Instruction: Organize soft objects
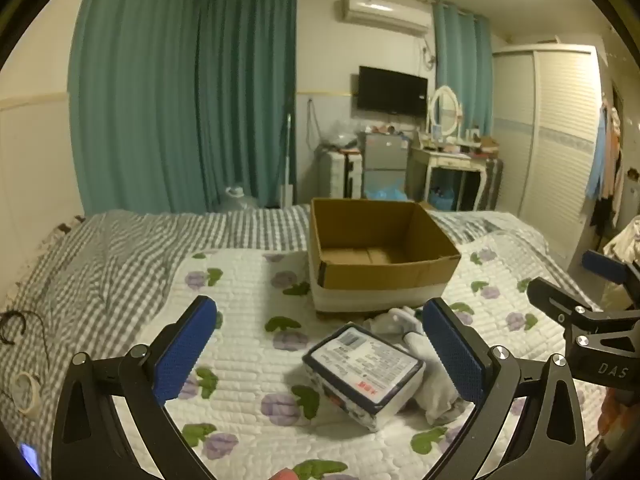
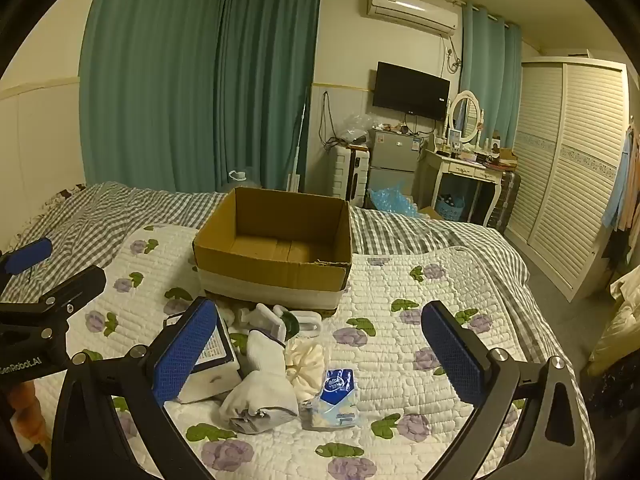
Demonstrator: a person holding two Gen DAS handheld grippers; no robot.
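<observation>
An open cardboard box (image 1: 380,252) (image 2: 276,244) stands empty on the flowered quilt. In front of it lies a pile of soft things: a wrapped tissue pack (image 1: 362,372) (image 2: 216,364), white socks (image 2: 264,388) (image 1: 436,384), a cream scrunchie (image 2: 306,364), a small blue tissue packet (image 2: 334,398) and white items (image 2: 280,322) by the box. My left gripper (image 1: 320,356) hangs open above the tissue pack. My right gripper (image 2: 320,356) hangs open over the socks and small packet. Neither holds anything.
The flowered quilt (image 1: 240,280) (image 2: 420,280) lies over a grey checked bedspread (image 1: 100,264). A tape roll (image 1: 26,392) and a dark cord rest at the bed's left. Beyond the bed are a dressing table (image 2: 464,172), a small fridge (image 2: 394,160) and a wardrobe (image 2: 568,168).
</observation>
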